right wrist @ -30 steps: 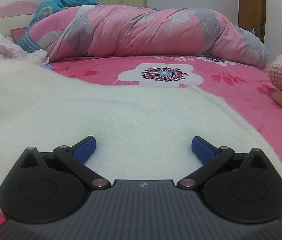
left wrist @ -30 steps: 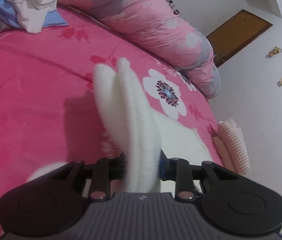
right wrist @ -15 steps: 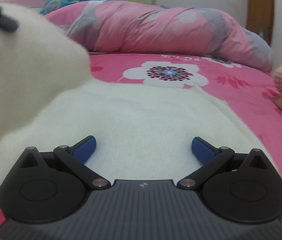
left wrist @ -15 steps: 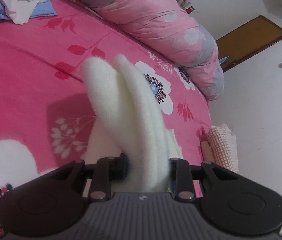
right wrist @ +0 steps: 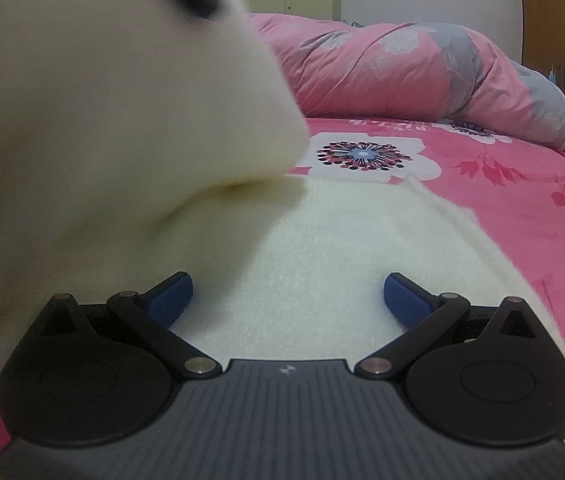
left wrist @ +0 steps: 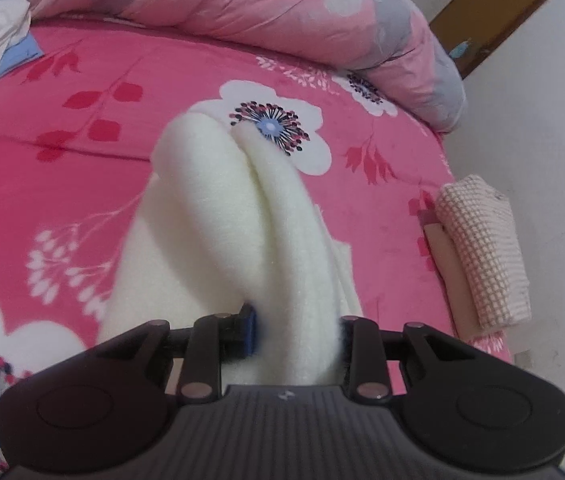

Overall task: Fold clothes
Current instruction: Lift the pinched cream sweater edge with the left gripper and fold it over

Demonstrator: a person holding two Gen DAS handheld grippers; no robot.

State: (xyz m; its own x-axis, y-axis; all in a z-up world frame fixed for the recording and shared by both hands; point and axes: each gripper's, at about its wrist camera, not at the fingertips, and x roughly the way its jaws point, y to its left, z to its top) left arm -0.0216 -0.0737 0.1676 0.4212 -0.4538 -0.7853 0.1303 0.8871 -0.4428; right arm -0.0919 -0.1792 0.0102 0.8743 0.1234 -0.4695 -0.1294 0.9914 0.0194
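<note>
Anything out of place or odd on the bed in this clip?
Nothing stands out. The left gripper pinches a doubled flap of the white sweater, lifted over the part lying flat on the pink bedsheet; the right gripper is open above it.

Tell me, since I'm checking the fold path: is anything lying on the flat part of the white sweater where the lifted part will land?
Nothing visible lies there. The left tool holds the lifted part of the white sweater; the right tool, open, rests over the flat part's near edge.
</note>
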